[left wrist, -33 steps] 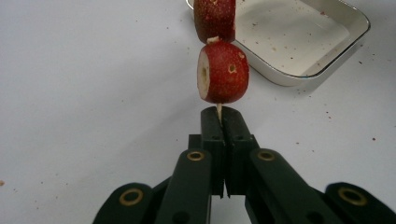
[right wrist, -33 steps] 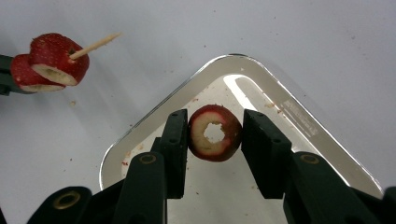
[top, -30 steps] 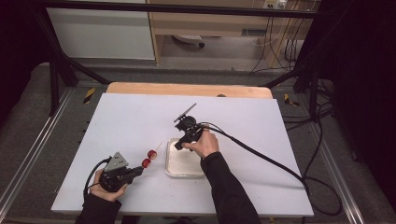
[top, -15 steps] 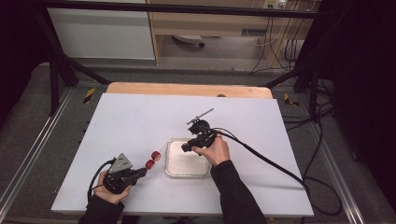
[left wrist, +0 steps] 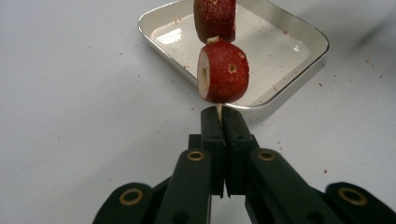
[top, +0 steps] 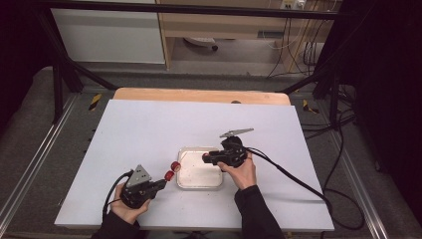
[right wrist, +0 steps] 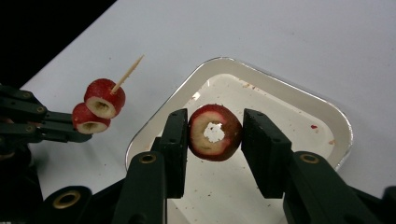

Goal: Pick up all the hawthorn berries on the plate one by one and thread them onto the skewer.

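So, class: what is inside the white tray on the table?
The white tray holds only red crumbs and smears. The right gripper holds a red fruit slice above it, and its jaws cover part of the tray floor.

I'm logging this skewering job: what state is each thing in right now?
Left gripper: shut on the skewer.
Skewer: two fruit pieces threaded, tip bare.
Right gripper: shut on a cored fruit piece, above the tray.
Tray: no fruit in it, only red crumbs.

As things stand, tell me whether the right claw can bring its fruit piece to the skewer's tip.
Probably yes: the skewer tip juts bare, with open table between it and the right claw.
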`<state>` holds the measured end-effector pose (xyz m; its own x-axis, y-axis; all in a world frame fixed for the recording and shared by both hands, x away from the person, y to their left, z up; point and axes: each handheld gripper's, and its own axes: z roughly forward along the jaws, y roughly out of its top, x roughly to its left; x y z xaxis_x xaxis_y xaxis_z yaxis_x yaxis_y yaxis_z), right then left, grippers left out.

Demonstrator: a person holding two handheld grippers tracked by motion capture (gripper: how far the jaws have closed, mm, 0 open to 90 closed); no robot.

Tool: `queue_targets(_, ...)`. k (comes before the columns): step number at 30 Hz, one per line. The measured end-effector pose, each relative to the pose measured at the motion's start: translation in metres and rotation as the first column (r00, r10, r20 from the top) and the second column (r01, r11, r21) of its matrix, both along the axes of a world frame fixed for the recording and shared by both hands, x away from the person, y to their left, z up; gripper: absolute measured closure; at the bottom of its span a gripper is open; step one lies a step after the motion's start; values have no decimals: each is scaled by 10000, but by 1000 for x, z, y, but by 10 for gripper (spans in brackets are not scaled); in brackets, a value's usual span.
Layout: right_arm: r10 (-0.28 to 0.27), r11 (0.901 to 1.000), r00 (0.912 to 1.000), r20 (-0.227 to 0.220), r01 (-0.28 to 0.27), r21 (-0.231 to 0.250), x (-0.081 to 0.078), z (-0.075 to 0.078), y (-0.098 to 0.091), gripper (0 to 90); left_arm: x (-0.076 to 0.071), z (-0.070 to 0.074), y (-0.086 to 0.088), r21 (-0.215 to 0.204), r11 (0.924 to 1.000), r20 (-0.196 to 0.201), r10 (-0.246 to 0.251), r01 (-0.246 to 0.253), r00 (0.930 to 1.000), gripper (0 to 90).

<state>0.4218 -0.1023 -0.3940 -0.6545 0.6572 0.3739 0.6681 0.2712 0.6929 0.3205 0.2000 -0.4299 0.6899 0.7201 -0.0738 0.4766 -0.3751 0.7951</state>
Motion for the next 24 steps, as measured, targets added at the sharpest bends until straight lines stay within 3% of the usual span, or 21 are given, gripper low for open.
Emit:
queue_targets(6, -501, 9952, 9983, 296, 474, 854, -9, -6, -15, 622, -1, 1, -10, -58, 9997, 67, 236, -236, 9997, 885)
queue_targets(10, -931, 9840, 9948, 422, 854, 1565, -13, -10, -23, 622, -1, 2, -20, -118, 9993, 101, 363, -361, 9993, 885)
queue_targets(16, -1747, 9532, 9825, 641, 1524, 2610, -18, -12, -34, 622, 1, 3, -35, -379, 9979, 115, 525, -520, 9986, 884)
queue_targets(24, -2292, 9125, 9709, 696, 1894, 3626, -19, -10, -37, 623, 1, 5, -50, -477, 9974, 209, 556, -546, 9982, 884)
